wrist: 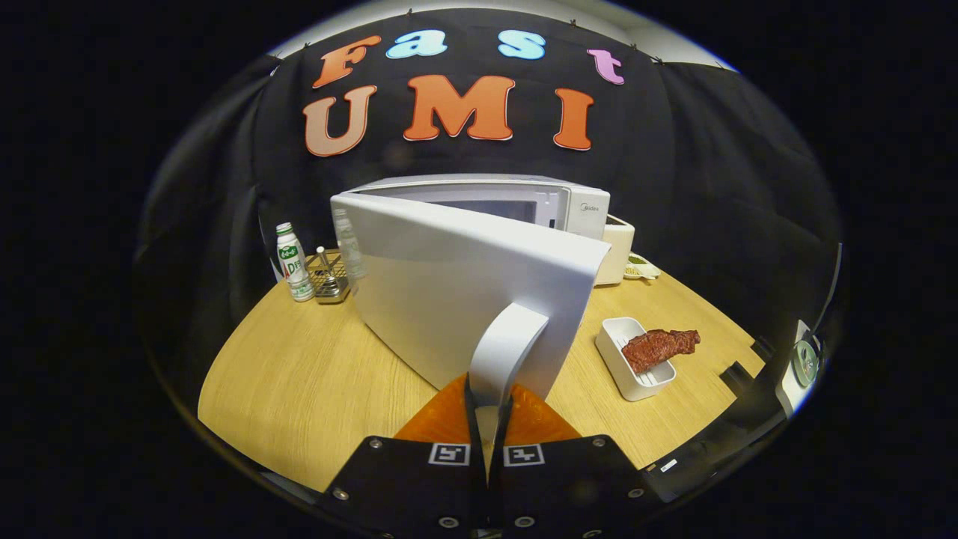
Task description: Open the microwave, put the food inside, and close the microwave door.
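Note:
A white microwave (pixel 569 206) stands at the back of the wooden table (pixel 299 374). Its door (pixel 449 292) is swung wide open toward me, outer face showing. The door's curved white handle (pixel 509 348) runs down between my fingers, and my gripper (pixel 488 408) is shut on its lower end. To the right of the door, a white rectangular tray (pixel 625 367) lies on the table with a reddish-brown slab of meat (pixel 658 348) resting across it. The microwave's cavity is mostly hidden behind the door.
Left of the door stand a white drink bottle (pixel 293 263), a clear bottle (pixel 348 243) and a small metal rack (pixel 329 281). A cream appliance (pixel 617 251) and a small dish (pixel 642 267) sit right of the microwave. Dark equipment (pixel 748 389) lines the table's right edge.

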A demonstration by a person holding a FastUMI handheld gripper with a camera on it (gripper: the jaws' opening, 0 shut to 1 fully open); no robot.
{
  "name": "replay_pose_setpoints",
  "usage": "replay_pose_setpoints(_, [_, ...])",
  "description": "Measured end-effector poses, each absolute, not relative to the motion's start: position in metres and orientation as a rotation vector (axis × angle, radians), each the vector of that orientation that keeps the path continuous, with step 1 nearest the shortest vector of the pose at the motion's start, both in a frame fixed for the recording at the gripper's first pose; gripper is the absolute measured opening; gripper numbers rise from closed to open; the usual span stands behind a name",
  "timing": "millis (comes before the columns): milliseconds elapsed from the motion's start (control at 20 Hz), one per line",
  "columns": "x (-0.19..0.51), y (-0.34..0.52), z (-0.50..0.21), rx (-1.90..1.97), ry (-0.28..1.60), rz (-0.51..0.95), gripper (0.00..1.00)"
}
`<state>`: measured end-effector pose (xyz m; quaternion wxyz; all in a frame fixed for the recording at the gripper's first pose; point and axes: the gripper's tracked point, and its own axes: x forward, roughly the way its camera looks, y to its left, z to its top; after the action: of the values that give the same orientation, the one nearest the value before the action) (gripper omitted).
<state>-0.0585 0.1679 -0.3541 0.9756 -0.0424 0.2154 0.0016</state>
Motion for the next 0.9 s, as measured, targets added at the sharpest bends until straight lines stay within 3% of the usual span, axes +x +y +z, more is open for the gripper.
replay_pose_setpoints(300, [-0.091,0.217,-0.359,-0.125,0.409,0.025,0.02])
replay_pose_setpoints(700, [-0.120,0.301,-0.365,-0.122,0.391,0.189,0.02])
replay_pose_setpoints(900, [-0.121,0.305,-0.364,-0.160,0.355,0.191,0.03])
